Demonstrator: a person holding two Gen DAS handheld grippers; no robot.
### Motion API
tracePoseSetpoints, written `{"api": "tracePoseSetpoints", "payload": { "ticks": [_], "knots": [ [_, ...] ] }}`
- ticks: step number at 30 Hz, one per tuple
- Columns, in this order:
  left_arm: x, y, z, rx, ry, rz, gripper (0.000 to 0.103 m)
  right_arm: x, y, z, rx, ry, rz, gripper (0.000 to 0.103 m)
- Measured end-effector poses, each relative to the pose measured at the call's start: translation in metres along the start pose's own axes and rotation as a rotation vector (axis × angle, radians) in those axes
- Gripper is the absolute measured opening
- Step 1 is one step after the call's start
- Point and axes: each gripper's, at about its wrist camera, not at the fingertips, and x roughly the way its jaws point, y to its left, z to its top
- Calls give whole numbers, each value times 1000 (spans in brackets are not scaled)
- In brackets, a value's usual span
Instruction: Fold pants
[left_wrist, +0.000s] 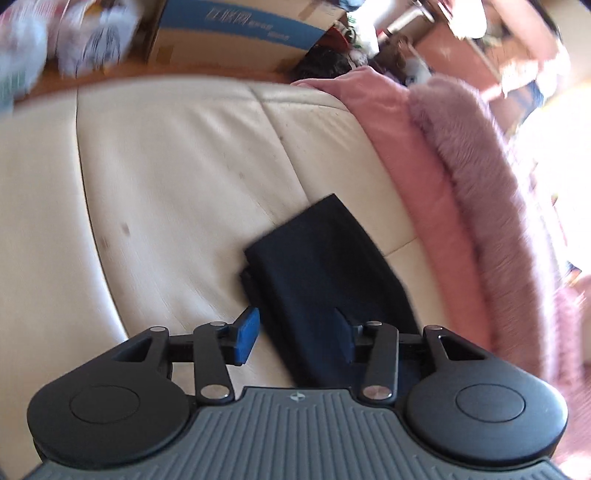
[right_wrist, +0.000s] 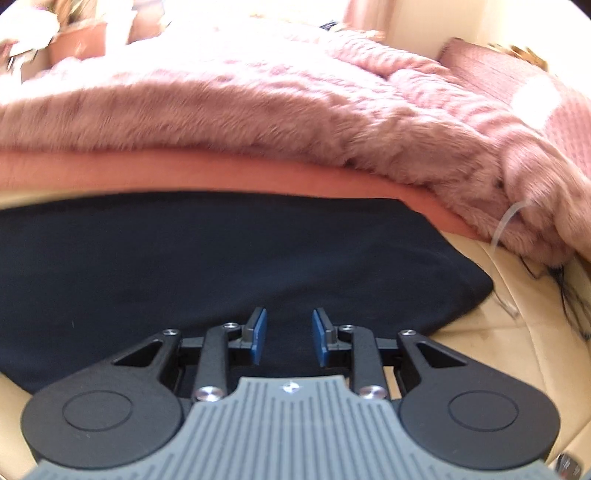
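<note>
Both released: left tool (left_wrist: 293, 338) straddling pants (left_wrist: 325, 273), right tool (right_wrist: 289, 338) above; could snag, undoing fold.

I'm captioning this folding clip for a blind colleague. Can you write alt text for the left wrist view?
A folded dark navy pair of pants lies on a cream leather sofa, just ahead of the open left gripper, whose blue-padded fingers straddle its near edge. A pink fluffy blanket is piled along the sofa's right side; a blurred cardboard box sits behind.
</note>
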Motion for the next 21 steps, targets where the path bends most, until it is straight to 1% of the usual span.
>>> {"api": "tracePoseSetpoints", "payload": {
  "ticks": [2, 3, 5, 7, 9, 10, 11, 13, 15, 17, 19, 20, 21],
  "knots": [
    [6, 7, -7, -61, 10, -45, 53, -5, -16, -3, 73, -16, 3, 21],
    [10, 9, -11, -77, 11, -53, 53, -6, -26, -5, 114, -16, 3, 21],
    [14, 11, -17, -106, -23, -63, 54, -5, -49, -9, 215, -14, 6, 21],
    [15, 14, -21, -128, -53, -78, 54, -1, -77, -11, 350, -19, 23, 21],
    [14, 15, -22, -136, -70, -79, 54, 4, -106, -12, 471, -31, 9, 28],
    [14, 14, -23, -133, -77, -74, 52, 9, -120, -12, 533, -37, 9, 37],
    [13, 14, -24, -126, -85, -67, 51, 14, -134, -13, 590, -44, 23, 41],
    [14, 11, -25, -122, -100, -53, 48, 28, -159, -15, 688, -39, 51, 41],
    [16, 8, -28, -131, -123, -47, 48, 42, -179, -17, 776, -35, 58, 41],
    [18, 6, -30, -135, -146, -39, 44, 54, -193, -18, 859, -39, 64, 41],
    [20, 4, -31, -141, -166, -25, 40, 65, -200, -17, 915, -39, 69, 41],
    [21, 2, -31, -137, -173, -15, 31, 70, -202, -18, 933, -36, 76, 40],
    [21, 0, -31, -132, -178, -2, 25, 73, -202, -17, 941, -42, 70, 39]
  ]
}}
